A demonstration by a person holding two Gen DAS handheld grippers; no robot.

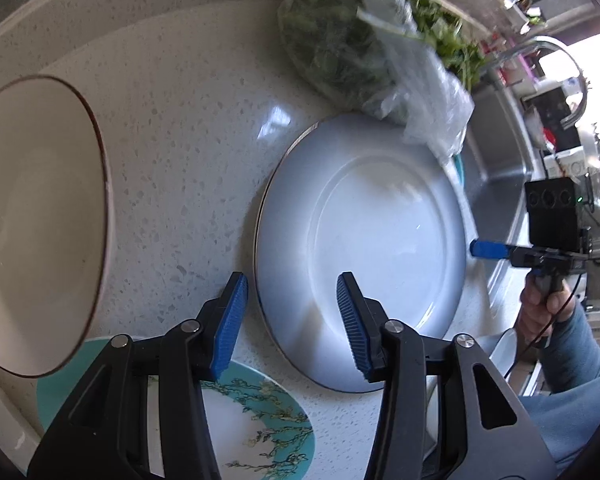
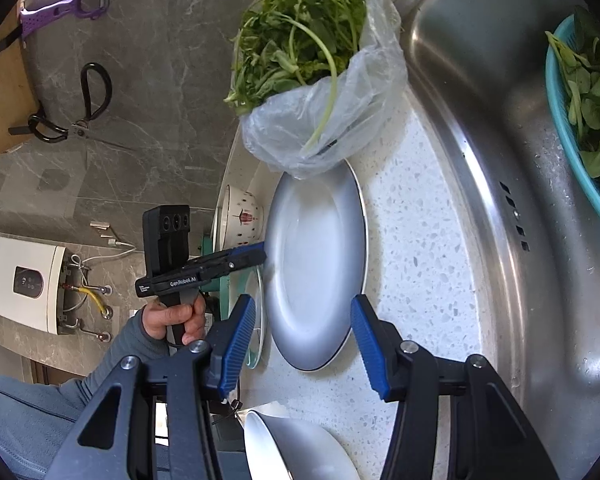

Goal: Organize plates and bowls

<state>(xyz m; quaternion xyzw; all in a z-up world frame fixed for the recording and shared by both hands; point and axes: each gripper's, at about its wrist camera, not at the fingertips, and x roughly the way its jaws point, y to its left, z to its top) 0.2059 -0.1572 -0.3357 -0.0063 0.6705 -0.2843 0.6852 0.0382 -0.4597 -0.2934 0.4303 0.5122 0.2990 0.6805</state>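
Note:
A large white plate (image 1: 364,248) lies flat on the speckled counter; it also shows in the right wrist view (image 2: 316,264). My left gripper (image 1: 292,296) is open, its fingers straddling the plate's near-left rim. My right gripper (image 2: 304,316) is open, facing the plate's opposite edge; its blue tip (image 1: 486,249) shows just off the plate's right rim. A cream bowl with a dark rim (image 1: 36,220) sits at left. A teal floral plate (image 1: 256,428) lies under my left gripper. A patterned bowl (image 2: 240,216) and a white dish (image 2: 296,448) show in the right wrist view.
A plastic bag of greens (image 1: 364,40) (image 2: 312,80) rests against the plate's far edge. A steel sink (image 2: 500,160) holds a teal colander of leaves (image 2: 584,112). A glass lid (image 2: 256,320) stands beside the plate. Scissors (image 2: 80,116) and a purple peeler (image 2: 68,4) hang on the wall.

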